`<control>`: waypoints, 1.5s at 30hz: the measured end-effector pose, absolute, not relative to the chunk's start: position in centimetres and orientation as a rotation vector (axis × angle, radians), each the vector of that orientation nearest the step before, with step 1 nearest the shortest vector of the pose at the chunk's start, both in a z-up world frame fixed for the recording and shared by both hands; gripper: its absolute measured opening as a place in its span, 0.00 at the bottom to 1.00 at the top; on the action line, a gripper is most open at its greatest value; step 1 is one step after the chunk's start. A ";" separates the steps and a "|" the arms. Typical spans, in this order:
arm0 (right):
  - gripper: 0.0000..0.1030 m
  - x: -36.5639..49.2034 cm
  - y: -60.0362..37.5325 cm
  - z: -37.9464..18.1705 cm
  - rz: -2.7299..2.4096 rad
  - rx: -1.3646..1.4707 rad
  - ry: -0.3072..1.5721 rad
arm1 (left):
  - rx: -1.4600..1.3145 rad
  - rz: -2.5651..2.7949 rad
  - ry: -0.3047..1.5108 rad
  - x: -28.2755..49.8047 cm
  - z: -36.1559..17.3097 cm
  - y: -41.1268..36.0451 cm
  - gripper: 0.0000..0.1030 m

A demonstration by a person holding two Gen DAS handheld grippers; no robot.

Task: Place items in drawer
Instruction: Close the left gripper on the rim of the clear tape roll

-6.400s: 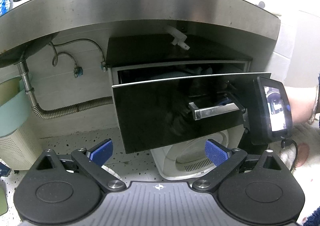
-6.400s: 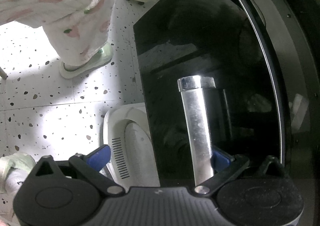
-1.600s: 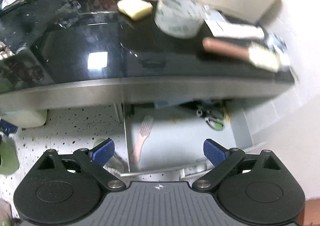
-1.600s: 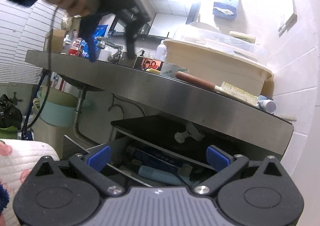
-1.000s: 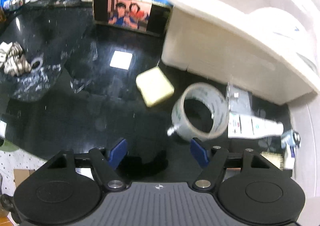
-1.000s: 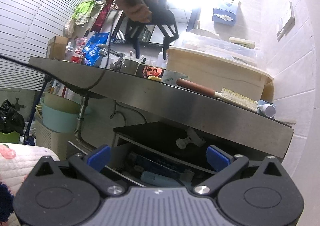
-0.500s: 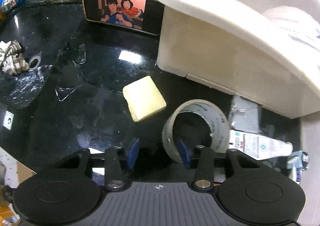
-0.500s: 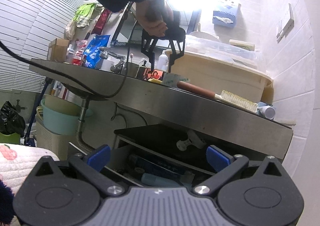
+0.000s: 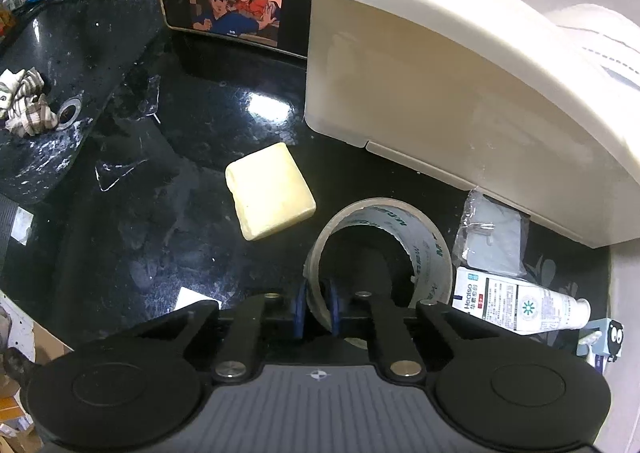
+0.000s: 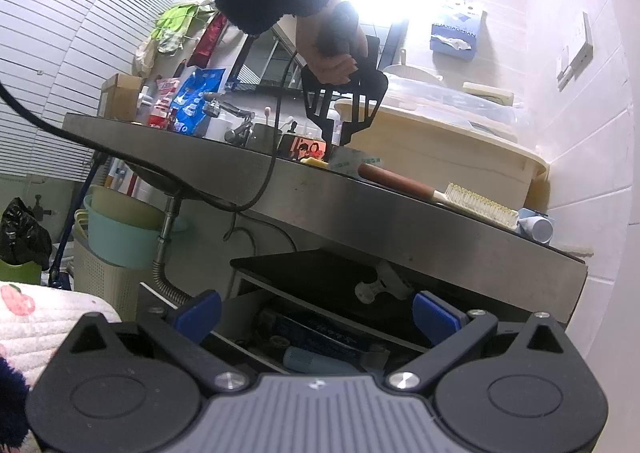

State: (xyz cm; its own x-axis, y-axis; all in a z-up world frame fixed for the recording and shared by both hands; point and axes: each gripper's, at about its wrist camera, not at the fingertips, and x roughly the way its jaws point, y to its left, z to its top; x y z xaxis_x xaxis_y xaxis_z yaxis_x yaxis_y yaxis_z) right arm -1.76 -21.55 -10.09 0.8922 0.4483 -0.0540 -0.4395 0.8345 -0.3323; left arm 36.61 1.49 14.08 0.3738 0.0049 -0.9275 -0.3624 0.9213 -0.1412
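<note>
A glossy black surface [image 9: 120, 213] with a steel edge runs through a cluttered bathroom, with an open drawer [image 10: 320, 337] below it. The left gripper [image 9: 317, 311] points steeply down at the surface, its blue fingers [image 9: 299, 309] having just been closing to a narrow gap, and they now pinch the near wall of a roll of clear tape [image 9: 380, 249] standing on its side, one finger outside the ring and one inside. Just left of the roll lies a pale yellow soap bar [image 9: 270, 191]; to its right are a white tube [image 9: 520, 311] and a small plastic bag [image 9: 492, 237]. A cream tub [image 9: 460, 93] crowds in behind, and a phone [image 9: 236, 9] leans beside it. The right gripper [image 10: 316, 317] hovers level before the drawer, its fingers spread wide and empty. A wooden-handled brush [image 10: 432, 193] lies near the surface's edge.
</note>
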 end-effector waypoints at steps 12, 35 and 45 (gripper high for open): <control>1.00 -1.7 -21.4 -10.1 0.471 -0.353 -0.021 | -0.287 0.286 1.163 37.0 12.2 0.8 0.09; 1.00 -1.7 -21.0 -10.4 0.475 -0.379 -0.018 | -0.100 0.253 1.051 32.6 14.7 -1.4 0.06; 1.00 -1.7 -20.8 -10.4 0.475 -0.388 -0.013 | -0.024 0.180 1.048 27.9 15.7 -1.2 0.06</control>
State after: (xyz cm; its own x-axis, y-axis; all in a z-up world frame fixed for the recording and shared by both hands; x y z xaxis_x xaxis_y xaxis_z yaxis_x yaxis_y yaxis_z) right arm -1.66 -20.81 -10.44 0.8906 0.4482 -0.0775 -0.4435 0.8179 -0.3667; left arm 27.94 -1.21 15.71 0.4858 0.1364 -0.8634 -0.1593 0.9850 0.0660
